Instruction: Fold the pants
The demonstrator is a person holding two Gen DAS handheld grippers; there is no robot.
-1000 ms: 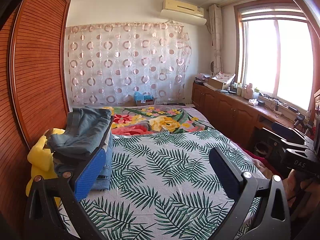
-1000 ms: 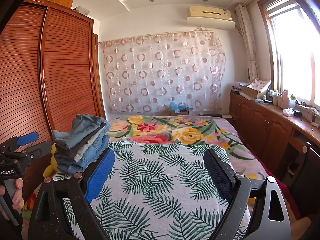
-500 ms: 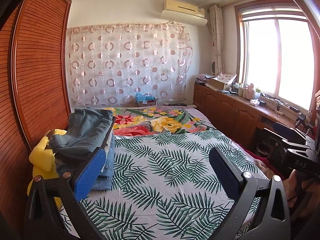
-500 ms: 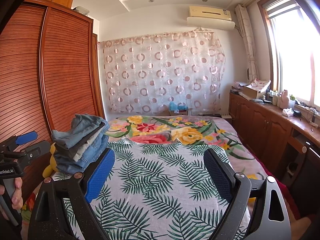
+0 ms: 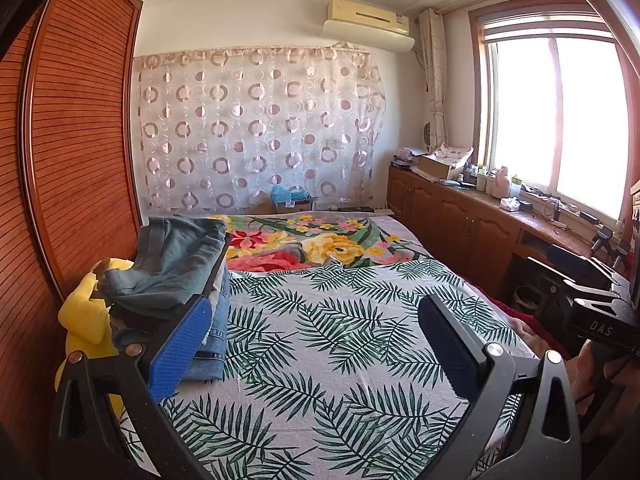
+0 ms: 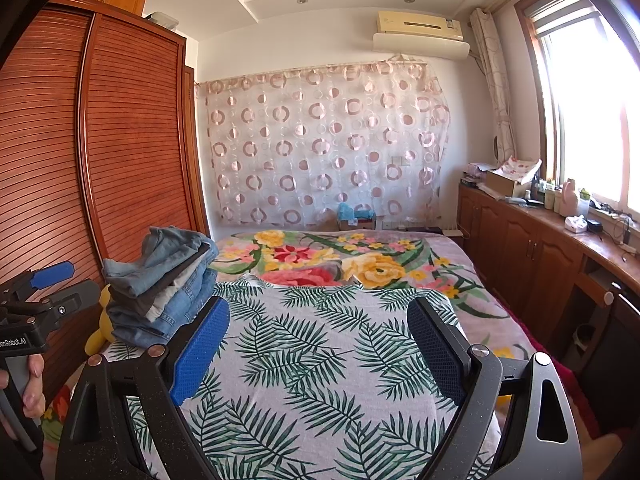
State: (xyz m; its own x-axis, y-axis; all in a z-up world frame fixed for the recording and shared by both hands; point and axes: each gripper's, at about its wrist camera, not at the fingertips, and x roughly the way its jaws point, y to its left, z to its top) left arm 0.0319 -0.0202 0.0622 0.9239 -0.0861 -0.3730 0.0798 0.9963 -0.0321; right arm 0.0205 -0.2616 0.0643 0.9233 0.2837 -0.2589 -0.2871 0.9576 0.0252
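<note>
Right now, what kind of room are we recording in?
A home bedroom, most likely. A bed with a leaf-print cover fills the middle, a slatted wooden wardrobe stands on the left, and a stack of folded jeans sits on the bed's left edge.

A bed [image 5: 320, 360] with a palm-leaf sheet [image 6: 312, 360] fills the space straight ahead of the tool; past the sheet lies a floral blanket [image 5: 320, 240]. To the left stands a slatted wooden wardrobe [image 6: 132, 152], with a yellow plush toy [image 5: 84, 320] at its foot. On the far wall hangs a sheer curtain [image 5: 256, 128] with circles, an air conditioner [image 5: 368, 24] above it. To the right, a wooden cabinet [image 6: 532, 248] runs under a bright window [image 5: 560, 120].
</note>
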